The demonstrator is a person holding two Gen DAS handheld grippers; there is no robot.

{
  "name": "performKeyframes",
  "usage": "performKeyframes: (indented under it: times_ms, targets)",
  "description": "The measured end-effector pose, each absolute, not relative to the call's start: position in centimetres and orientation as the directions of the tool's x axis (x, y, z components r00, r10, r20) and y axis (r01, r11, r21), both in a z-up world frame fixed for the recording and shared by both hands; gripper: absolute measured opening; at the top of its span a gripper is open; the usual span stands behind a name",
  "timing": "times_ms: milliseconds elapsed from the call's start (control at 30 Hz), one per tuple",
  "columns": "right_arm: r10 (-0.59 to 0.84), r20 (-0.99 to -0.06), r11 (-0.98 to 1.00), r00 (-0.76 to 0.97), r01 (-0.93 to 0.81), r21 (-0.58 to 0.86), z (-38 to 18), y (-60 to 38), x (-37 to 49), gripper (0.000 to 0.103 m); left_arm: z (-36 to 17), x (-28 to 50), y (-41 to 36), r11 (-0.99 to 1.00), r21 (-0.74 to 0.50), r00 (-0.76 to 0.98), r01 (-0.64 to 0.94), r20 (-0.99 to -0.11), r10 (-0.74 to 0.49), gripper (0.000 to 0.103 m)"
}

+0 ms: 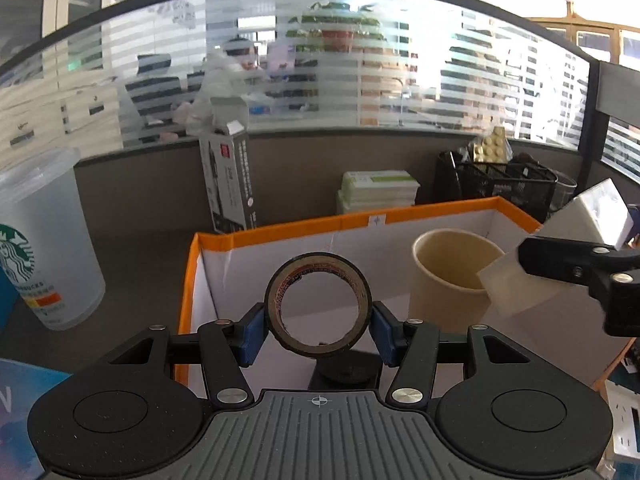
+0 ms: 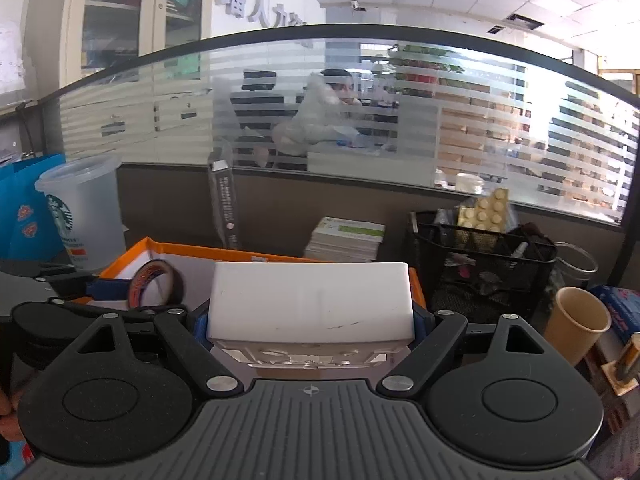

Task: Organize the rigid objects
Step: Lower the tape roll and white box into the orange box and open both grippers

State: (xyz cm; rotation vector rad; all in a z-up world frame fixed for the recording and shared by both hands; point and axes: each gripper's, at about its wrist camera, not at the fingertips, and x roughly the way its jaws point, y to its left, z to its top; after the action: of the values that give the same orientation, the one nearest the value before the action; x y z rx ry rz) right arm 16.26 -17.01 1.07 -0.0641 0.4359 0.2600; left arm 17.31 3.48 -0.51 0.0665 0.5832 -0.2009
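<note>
- Tape roll [image 1: 318,306] stands on edge, pinched between the blue pads of the left gripper [image 1: 318,332], above the orange-rimmed box [image 1: 280,232].
- Right gripper [image 2: 310,322] clamps a white block [image 2: 310,300] over the same box.
- Paper cup [image 1: 448,280] stands upright inside the box.

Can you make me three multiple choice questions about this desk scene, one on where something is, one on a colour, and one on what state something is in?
1. Where does the paper cup seen from the left wrist stand?
A. inside the box
B. on the stack of books
C. in the mesh basket

2. What colour is the rim of the box?
A. green
B. orange
C. black

3. What are the left tongs doing?
A. hanging open and empty
B. gripping the plastic tumbler
C. clamped on the roll of tape

Answers: 1 A, white box walls rise around the cup; 2 B, an orange band edges its top; 3 C, both blue pads press the roll's sides.
</note>
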Motion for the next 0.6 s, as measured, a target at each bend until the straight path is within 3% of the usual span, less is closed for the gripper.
performKeyframes:
  times_ms: [367, 600]
  targets:
    - [0.321, -0.479, 0.942, 0.817, -0.328, 0.074, -0.1, -17.4, 15.2, 0.083, -1.0, 17.3, 2.9, 0.976, 0.040, 0.806, 0.215, -0.571, -0.155, 0.053]
    - [0.298, -0.546, 0.950, 0.783, -0.300, 0.088, -1.9, -17.4, 16.4, 0.083, -1.4, 16.2, 2.5, 0.969, 0.076, 0.804, 0.233, -0.576, -0.148, 0.053]
